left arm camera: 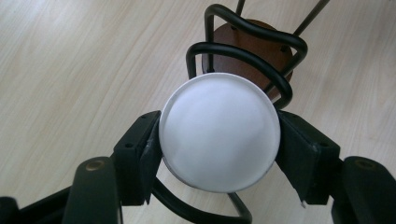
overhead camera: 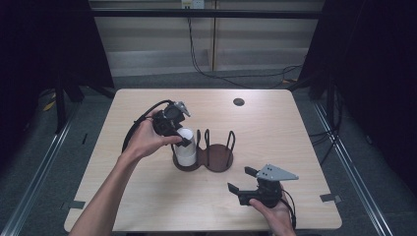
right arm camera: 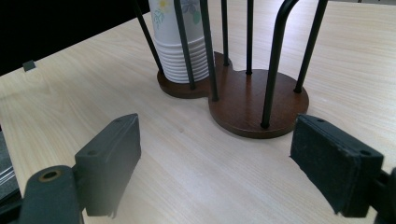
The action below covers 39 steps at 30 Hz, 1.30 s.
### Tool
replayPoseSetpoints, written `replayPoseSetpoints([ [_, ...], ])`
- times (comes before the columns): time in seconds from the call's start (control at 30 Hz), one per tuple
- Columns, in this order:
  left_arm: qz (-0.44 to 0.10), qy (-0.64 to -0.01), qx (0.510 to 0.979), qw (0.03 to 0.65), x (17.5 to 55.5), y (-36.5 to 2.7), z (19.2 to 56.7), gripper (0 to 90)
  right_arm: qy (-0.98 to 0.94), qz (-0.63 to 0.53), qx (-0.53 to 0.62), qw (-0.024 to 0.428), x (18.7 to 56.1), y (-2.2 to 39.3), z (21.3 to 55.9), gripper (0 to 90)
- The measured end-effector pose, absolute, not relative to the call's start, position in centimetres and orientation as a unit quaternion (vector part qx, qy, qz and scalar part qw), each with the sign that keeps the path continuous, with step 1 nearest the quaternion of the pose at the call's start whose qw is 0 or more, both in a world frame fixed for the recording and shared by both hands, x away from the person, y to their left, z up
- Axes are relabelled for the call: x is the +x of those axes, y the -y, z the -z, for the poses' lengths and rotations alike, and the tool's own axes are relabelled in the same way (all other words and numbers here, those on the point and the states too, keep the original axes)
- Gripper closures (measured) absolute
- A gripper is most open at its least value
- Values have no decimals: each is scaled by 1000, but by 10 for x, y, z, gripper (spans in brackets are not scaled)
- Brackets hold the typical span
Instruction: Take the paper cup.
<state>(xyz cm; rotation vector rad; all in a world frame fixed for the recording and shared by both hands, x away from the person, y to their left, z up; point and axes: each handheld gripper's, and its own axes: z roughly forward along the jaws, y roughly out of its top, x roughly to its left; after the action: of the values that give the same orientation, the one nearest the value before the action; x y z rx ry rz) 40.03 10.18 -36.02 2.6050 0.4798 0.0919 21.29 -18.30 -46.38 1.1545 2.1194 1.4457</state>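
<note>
A stack of white paper cups (overhead camera: pixel 186 147) stands upside down in the left bay of a wire cup holder with a dark wooden base (overhead camera: pixel 219 160). My left gripper (overhead camera: pixel 183 140) reaches down over the stack. In the left gripper view its pads sit against both sides of the top cup (left arm camera: pixel 219 130), with the holder's black wire loops (left arm camera: pixel 252 42) beyond. My right gripper (overhead camera: pixel 241 179) rests low near the table's front edge, open, with nothing between its jaws (right arm camera: pixel 215 158). It faces the holder base (right arm camera: pixel 247 107) and the flower-printed cup stack (right arm camera: pixel 180 42).
The holder's right bay (overhead camera: pixel 222 153) holds no cups. The light wooden table (overhead camera: pixel 147 206) has a small dark round hole (overhead camera: pixel 238 102) near its far edge. Black cables (overhead camera: pixel 231 78) run across the floor behind the table.
</note>
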Motion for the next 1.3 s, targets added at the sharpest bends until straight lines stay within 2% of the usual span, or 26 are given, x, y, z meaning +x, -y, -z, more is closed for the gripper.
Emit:
replayPoseSetpoints([
  [0.37, -32, -173, 956, 234, 403, -96, 366, 313, -744, -507, 405, 163, 213, 183, 464, 156],
  [1.3, -30, -188, 951, 244, 402, -98, 361, 355, -744, -505, 407, 161, 214, 183, 464, 156],
])
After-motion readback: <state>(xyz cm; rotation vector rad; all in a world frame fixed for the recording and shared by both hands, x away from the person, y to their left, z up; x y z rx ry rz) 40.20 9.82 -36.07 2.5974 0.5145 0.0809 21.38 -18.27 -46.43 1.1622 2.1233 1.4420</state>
